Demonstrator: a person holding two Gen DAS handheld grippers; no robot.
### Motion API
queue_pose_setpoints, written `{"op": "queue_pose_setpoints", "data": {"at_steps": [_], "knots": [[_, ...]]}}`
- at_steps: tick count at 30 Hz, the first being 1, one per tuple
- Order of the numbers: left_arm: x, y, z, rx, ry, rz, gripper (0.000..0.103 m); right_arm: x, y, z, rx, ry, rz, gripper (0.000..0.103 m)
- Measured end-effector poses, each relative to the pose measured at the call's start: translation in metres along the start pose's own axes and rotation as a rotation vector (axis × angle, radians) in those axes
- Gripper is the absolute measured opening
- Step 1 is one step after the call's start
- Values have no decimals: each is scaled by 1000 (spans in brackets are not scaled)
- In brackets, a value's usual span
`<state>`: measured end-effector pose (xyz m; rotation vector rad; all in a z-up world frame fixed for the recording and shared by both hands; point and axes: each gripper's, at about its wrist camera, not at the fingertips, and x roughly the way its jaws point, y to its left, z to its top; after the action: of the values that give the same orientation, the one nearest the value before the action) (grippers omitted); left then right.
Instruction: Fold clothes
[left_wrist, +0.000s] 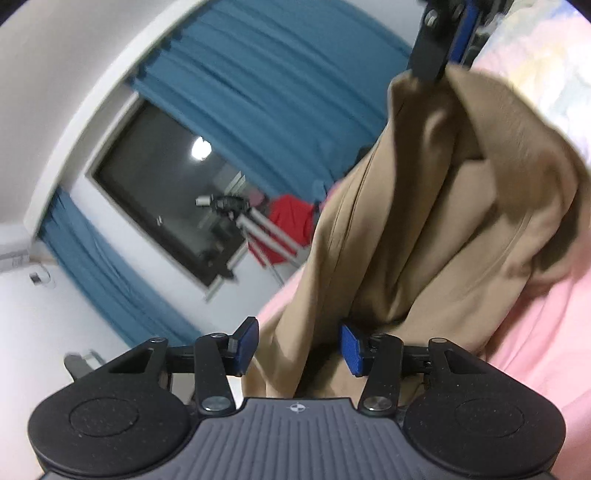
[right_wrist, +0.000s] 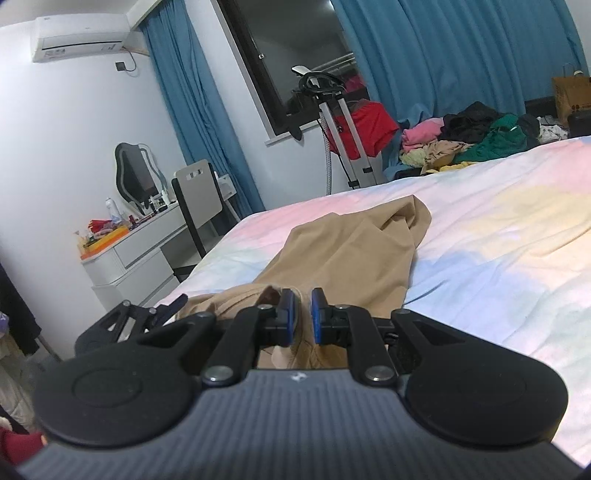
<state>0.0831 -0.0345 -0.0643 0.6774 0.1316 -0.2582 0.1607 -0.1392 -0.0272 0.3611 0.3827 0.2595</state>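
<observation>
Right now the tan garment lies lengthwise on the pastel bedsheet, its near end lifted. Your right gripper is pinched nearly closed on a fold of that near edge. Your left gripper stands wide apart with cloth hanging between the pads, not clamped. Close the left on the matching corner before you carry anything over; keep both hands level and the edge taut, so the fold lands square rather than bunched.

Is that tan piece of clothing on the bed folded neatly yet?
Not yet. The tan fabric garment lies bunched and creased on the pastel bedsheet, one end pinched in the right hand-held gripper.
</observation>
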Motion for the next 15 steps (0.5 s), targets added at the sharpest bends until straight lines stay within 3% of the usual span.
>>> {"op": "queue_pose_setpoints", "data": {"at_steps": [4, 9, 11, 15], "knots": [[3, 11, 3, -45, 11, 24, 3, 3, -5, 0, 1, -1, -35, 13], [7, 26, 7, -103, 24, 53, 2, 8, -11, -1, 2, 18, -99, 11], [-12, 51, 16, -225, -10, -3, 2, 8, -11, -1, -2, 24, -112, 11], [-46, 85, 24, -370, -63, -129, 2, 7, -6, -2, -25, 31, -106, 11]]}}
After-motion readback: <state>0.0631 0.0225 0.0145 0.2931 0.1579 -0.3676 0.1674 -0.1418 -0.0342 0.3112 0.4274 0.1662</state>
